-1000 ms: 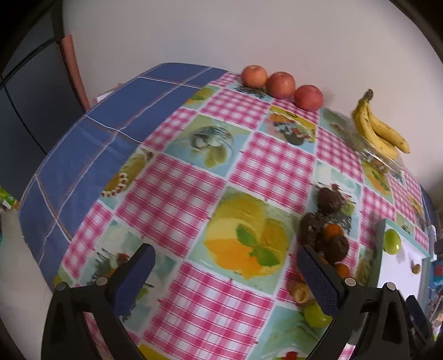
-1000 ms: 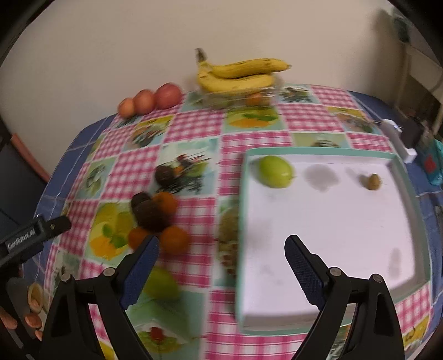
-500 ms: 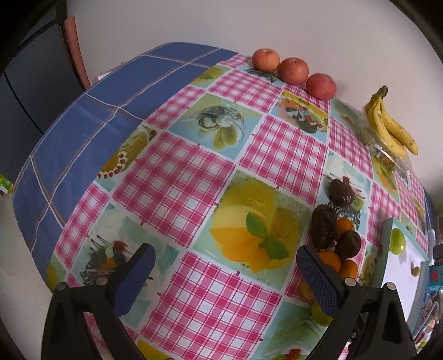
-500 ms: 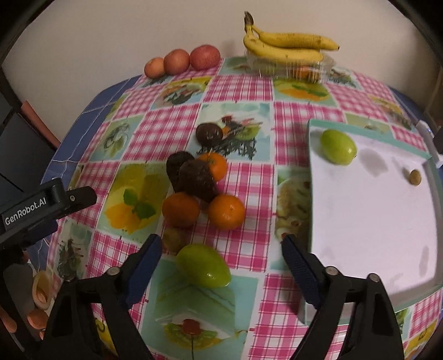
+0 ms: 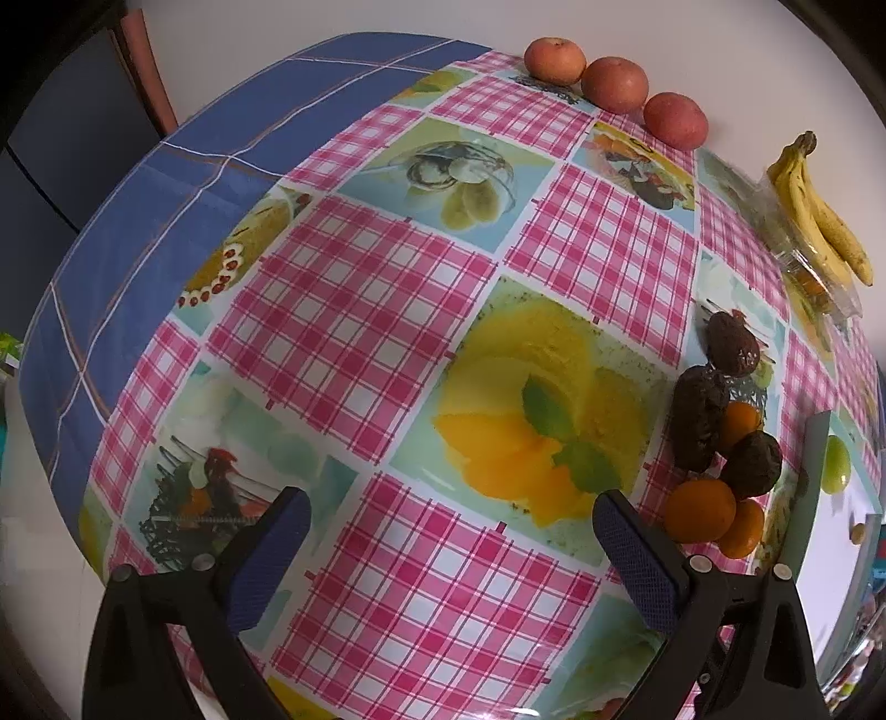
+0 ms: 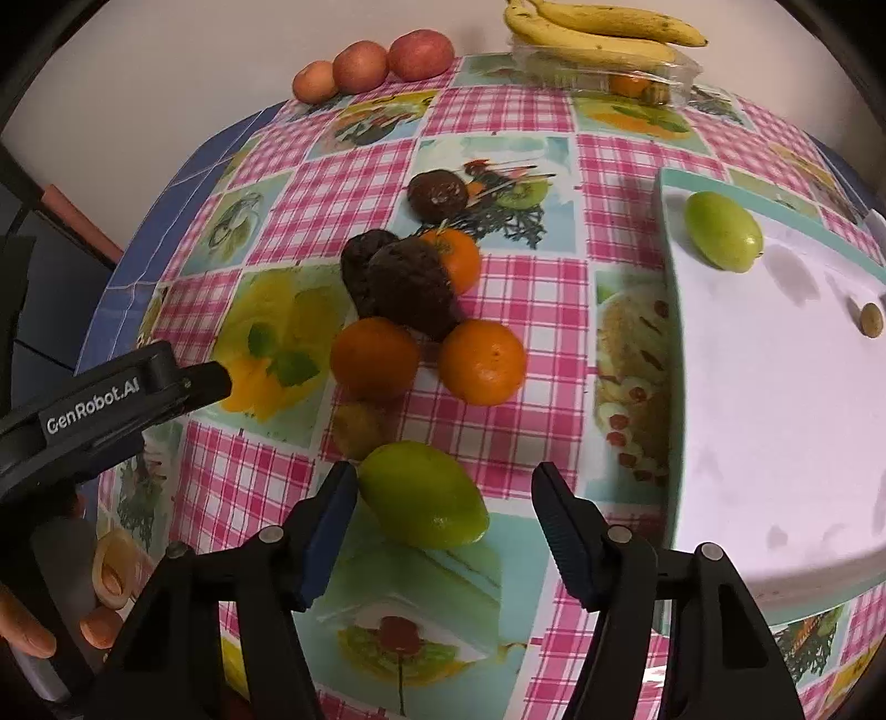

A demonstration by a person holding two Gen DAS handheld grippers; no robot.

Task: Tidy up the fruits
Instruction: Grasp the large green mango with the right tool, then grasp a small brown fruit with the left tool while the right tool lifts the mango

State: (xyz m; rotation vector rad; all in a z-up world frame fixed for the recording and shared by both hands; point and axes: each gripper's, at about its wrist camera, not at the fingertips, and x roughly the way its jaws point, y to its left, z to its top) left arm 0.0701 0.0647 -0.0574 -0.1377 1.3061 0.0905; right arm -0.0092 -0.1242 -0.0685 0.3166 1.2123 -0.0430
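Observation:
A loose green fruit lies on the checked tablecloth between the fingers of my right gripper, which is open around it. Just beyond sits a pile of three oranges and dark wrinkled fruits, with a small brownish fruit at its near edge. The white tray on the right holds another green fruit and a small brown piece. My left gripper is open over bare cloth, left of the same pile.
Three apples and a bunch of bananas on a clear plastic box line the back wall. A hand holds the left gripper at the table's left edge. A blue cloth hangs over that side.
My right gripper has swung left from over the tray and come down around the loose green fruit. My left gripper has moved closer to the table and slightly forward.

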